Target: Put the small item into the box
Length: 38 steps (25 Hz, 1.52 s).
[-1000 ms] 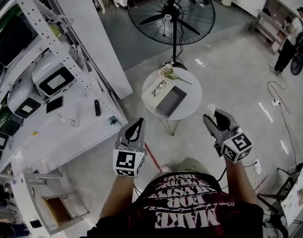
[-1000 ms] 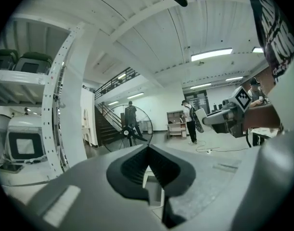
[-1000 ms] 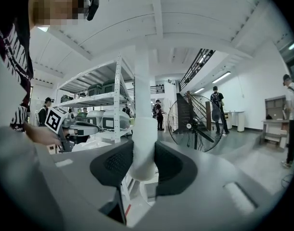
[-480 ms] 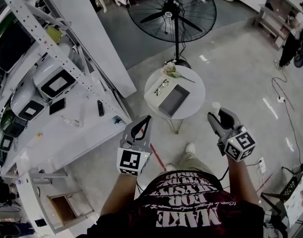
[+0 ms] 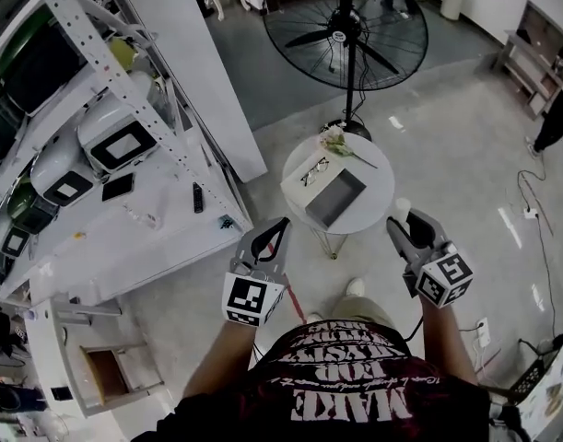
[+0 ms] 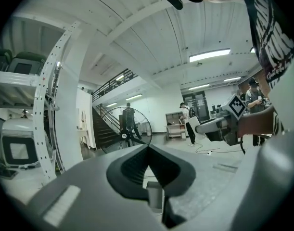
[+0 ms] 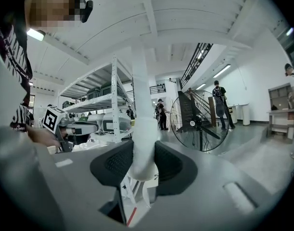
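A small white cylindrical item (image 7: 143,143) stands between the jaws of my right gripper (image 5: 403,223), which is shut on it; its top (image 5: 403,207) pokes out past the jaws in the head view. The open box (image 5: 334,199), grey inside, lies on a round white table (image 5: 378,201) ahead of both grippers. My left gripper (image 5: 277,226) is held level with the right one, to the table's near left. Its jaws are shut with nothing between them (image 6: 147,149). Both grippers hang in the air short of the table.
On the table beside the box lie a pair of glasses (image 5: 316,169) and a flower (image 5: 341,143). A metal rack (image 5: 124,145) with white appliances fills the left side. A large standing fan (image 5: 347,33) stands behind the table. A person (image 5: 557,109) stands far right.
The table and box have shifted slightly right and lower in the head view as the person stepped closer. Both grippers keep their pose; the right one still holds the white item.
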Motion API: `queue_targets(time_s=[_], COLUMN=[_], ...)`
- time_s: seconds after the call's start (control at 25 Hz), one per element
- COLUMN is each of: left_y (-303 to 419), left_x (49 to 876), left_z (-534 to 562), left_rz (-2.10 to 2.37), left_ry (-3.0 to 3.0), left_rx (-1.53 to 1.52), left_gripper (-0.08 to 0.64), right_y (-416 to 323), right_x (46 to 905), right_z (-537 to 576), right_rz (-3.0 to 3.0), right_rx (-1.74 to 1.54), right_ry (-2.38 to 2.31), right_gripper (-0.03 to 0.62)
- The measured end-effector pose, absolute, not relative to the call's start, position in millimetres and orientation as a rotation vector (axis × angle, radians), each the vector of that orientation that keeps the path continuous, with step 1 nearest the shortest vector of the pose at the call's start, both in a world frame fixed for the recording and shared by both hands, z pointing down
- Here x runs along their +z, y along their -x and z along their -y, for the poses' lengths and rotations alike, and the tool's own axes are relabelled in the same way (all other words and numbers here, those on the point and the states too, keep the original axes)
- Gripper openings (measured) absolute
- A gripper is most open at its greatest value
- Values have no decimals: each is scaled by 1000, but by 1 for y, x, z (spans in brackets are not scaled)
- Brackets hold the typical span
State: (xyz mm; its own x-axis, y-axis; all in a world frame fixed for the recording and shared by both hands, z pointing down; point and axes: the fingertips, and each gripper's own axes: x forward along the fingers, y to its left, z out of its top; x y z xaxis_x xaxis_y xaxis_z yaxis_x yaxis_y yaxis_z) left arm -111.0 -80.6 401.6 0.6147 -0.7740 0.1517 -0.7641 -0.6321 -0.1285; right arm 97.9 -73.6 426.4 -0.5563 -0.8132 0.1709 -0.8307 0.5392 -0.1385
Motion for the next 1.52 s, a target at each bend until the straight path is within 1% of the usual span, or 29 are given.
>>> queue_targets(time_s=[0.72,1.12,1.52], left_y=[98,60,13], left_x=[394,392,389], left_z=[171,213,227], left_rz=[-1481,-1576,-1576], left_ry=[2651,2611,2591], left_rx=[-322,-289,-287], left_gripper=[2,2,2], right_y=[-91,-126,-164], right_x=[420,413,414], right_z=[195,243,257], right_rz=[2796,2822,2840], right_rx=[270,238,251], right_ry=[-1182,-1089,-1056], right_gripper=[163,162,163])
